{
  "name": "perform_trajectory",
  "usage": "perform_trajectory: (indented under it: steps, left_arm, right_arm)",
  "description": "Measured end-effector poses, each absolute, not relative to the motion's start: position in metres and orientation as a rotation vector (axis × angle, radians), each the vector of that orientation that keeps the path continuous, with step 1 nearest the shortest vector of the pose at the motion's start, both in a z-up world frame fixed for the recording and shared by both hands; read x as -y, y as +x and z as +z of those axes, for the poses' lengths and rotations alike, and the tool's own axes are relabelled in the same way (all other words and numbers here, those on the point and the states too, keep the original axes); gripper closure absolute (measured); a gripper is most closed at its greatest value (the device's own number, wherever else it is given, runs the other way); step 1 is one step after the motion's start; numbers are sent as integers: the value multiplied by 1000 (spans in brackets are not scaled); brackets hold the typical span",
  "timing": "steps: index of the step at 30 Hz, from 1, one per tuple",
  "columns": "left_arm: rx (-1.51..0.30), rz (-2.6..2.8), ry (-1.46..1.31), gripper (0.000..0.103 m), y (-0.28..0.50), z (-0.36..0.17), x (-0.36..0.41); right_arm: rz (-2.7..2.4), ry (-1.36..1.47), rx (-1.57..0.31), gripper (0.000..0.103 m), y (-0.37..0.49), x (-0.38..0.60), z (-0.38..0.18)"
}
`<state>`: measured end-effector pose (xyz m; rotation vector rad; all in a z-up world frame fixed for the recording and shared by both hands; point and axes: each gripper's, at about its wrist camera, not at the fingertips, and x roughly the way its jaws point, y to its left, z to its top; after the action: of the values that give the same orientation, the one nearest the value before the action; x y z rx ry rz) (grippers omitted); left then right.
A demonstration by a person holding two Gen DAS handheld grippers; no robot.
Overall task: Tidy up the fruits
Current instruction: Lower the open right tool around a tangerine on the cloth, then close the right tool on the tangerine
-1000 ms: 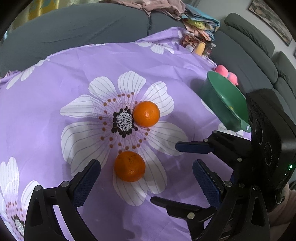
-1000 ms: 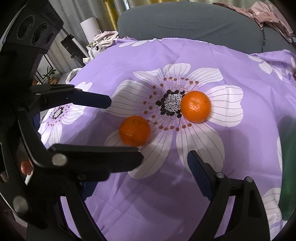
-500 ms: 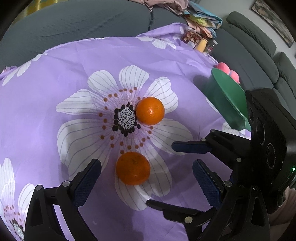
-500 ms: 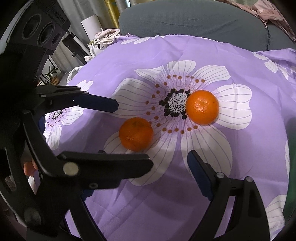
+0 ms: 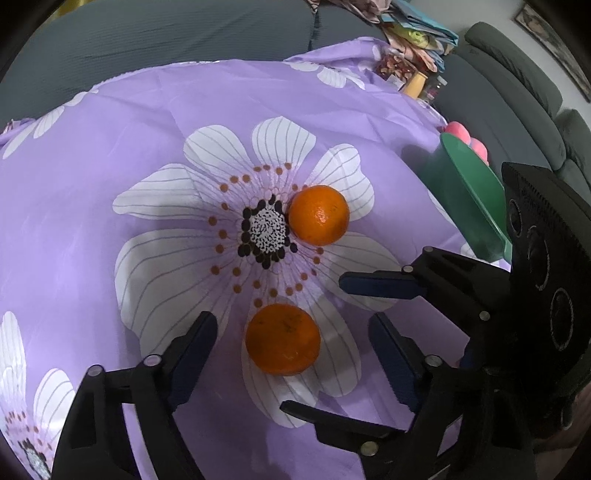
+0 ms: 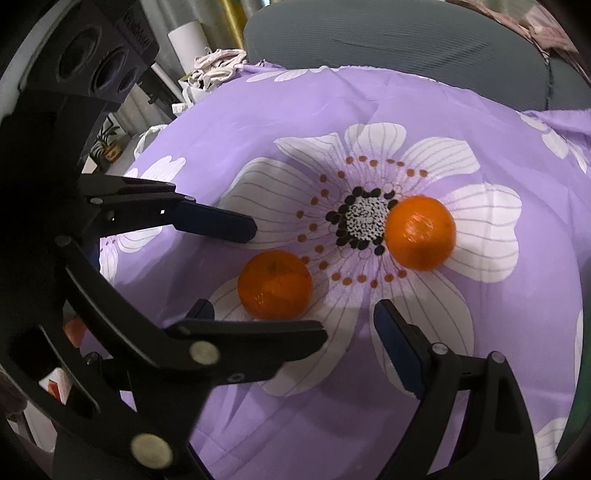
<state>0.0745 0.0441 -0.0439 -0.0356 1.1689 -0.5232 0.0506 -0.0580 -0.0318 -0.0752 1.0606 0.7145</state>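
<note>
Two oranges lie on a purple cloth with big white flowers (image 5: 110,147). The near orange (image 5: 282,338) sits between the blue pads of my left gripper (image 5: 291,321). Those jaws are closing, and a gap still shows on each side of the fruit. The right wrist view shows this same orange (image 6: 275,284) between the left gripper's fingers (image 6: 221,223). The far orange (image 5: 318,215) rests beside the flower's dark centre. My right gripper (image 6: 351,321) hovers open just right of the near orange, holding nothing, with the far orange (image 6: 419,232) ahead of it.
A green bowl (image 5: 469,184) stands at the cloth's right edge with pink things (image 5: 476,144) behind it. Grey sofa cushions (image 5: 166,33) ring the cloth. Clutter and a yellow cup (image 5: 415,83) sit at the back right; a white roll (image 6: 186,40) stands at the far left.
The left gripper's fingers have drawn inward around the near orange. The right gripper has crept a little closer to the fruit. Both oranges lie where they were.
</note>
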Motion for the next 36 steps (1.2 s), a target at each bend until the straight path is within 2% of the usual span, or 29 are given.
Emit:
perform_trajectory:
  steps: [8,11,13,17,22,29,36]
  left_arm:
    - [-1193,-520,-44,42,77,-47,-48]
    - [-1205,-526,-58,49,77,-51,-50]
    - [-1209,-528,-67,51,77,-53,-51]
    - [-1206,-535,-77,53,77,-53,-54]
    - [-1201,-544,-85,59,75,-54,-54]
    - [-1198,-541,-98,60,74,-53,-58]
    - [-1197,-536,-111,60,71,-51,-57]
  right_arm:
    - [761,-131,-1077,16,56,46,-33]
    - [779,-174,-1081,22,58,38,-35]
    - [799,-176,-1096,30,60,34,-38]
    - [812,-194,-1095,36,62,29,-40]
    - [818,-200,-1087,51,60,28,-39]
    - [807,-197,-1080,59,58,31,-39]
    - [810,-168,-1080,59,55,40,-38]
